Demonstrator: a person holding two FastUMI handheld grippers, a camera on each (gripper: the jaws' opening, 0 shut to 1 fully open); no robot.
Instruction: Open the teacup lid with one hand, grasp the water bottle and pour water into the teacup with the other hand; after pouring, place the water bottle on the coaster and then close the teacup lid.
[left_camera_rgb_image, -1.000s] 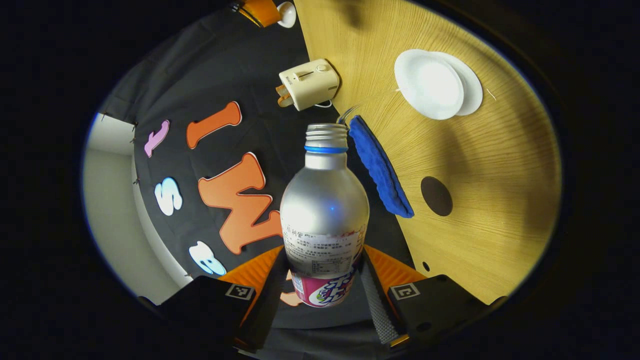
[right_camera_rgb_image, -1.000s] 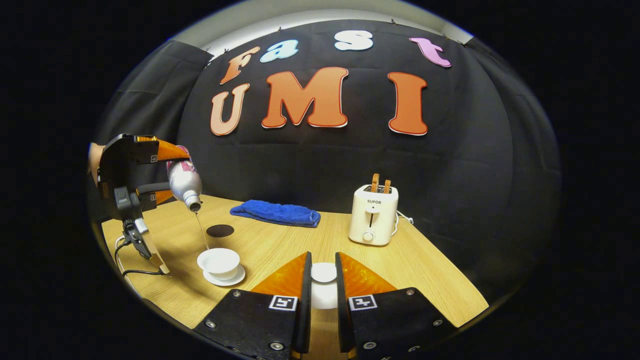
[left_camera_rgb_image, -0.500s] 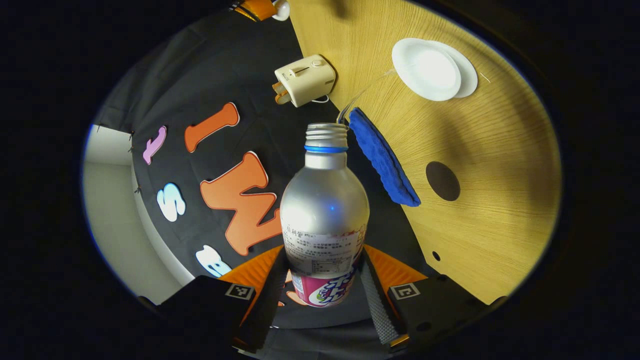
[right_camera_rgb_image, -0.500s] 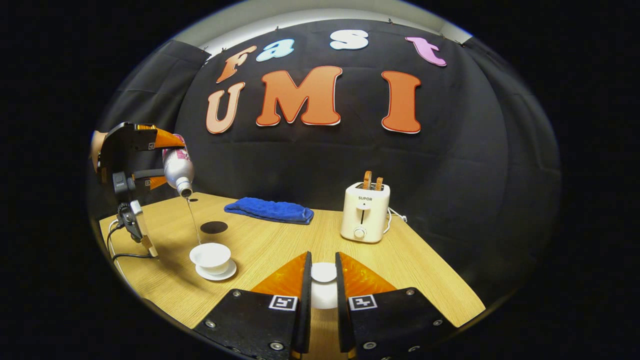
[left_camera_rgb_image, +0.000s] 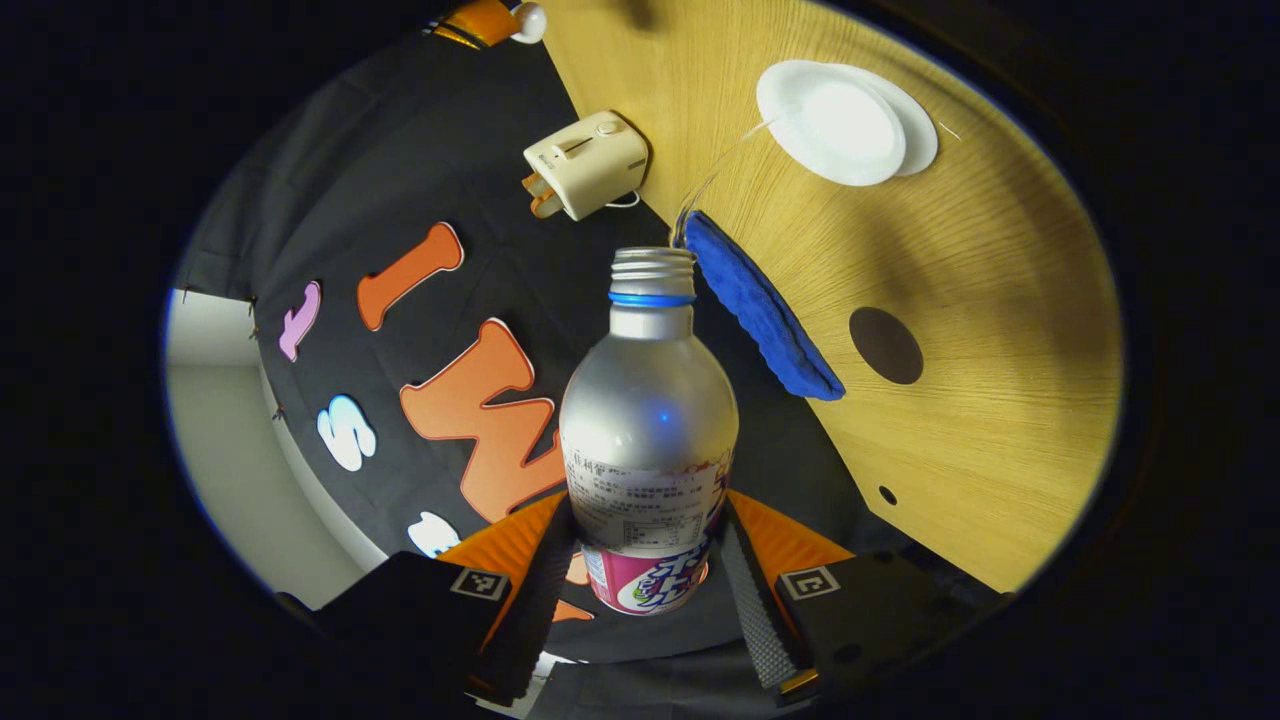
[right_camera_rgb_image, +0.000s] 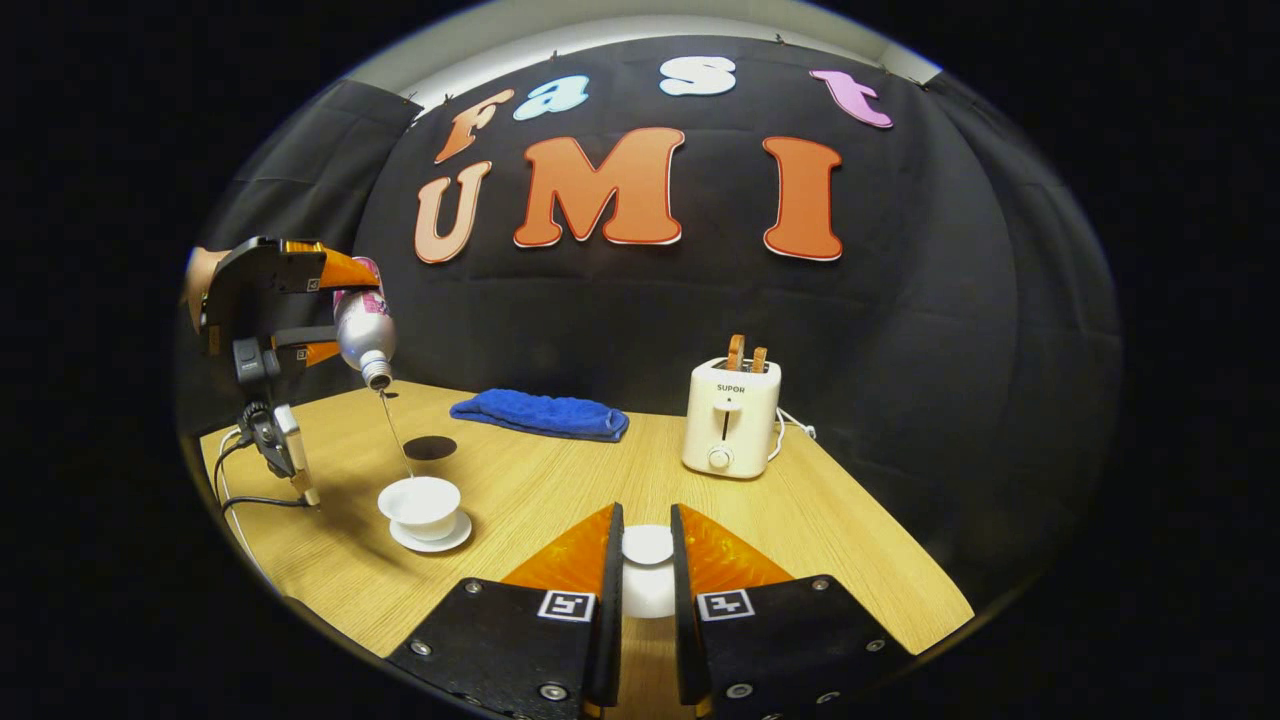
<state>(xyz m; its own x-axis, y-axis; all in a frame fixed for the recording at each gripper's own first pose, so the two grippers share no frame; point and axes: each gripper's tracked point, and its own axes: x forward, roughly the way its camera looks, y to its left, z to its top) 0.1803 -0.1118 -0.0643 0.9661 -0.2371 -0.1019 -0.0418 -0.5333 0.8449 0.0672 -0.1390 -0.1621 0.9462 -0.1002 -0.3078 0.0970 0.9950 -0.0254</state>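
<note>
One silver water bottle (left_camera_rgb_image: 648, 400) (uncapped, tilted)

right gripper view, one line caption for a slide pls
Left gripper tips silver bottle, thin stream into white teacup; right gripper holds the white lid.

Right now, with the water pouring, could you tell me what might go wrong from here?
The stream falls from high up: the water bottle in the left gripper hangs well above the teacup, so a small wobble could splash the table. The cup may also overfill onto its saucer. The lid, pinched by the right gripper, might slip.
</note>
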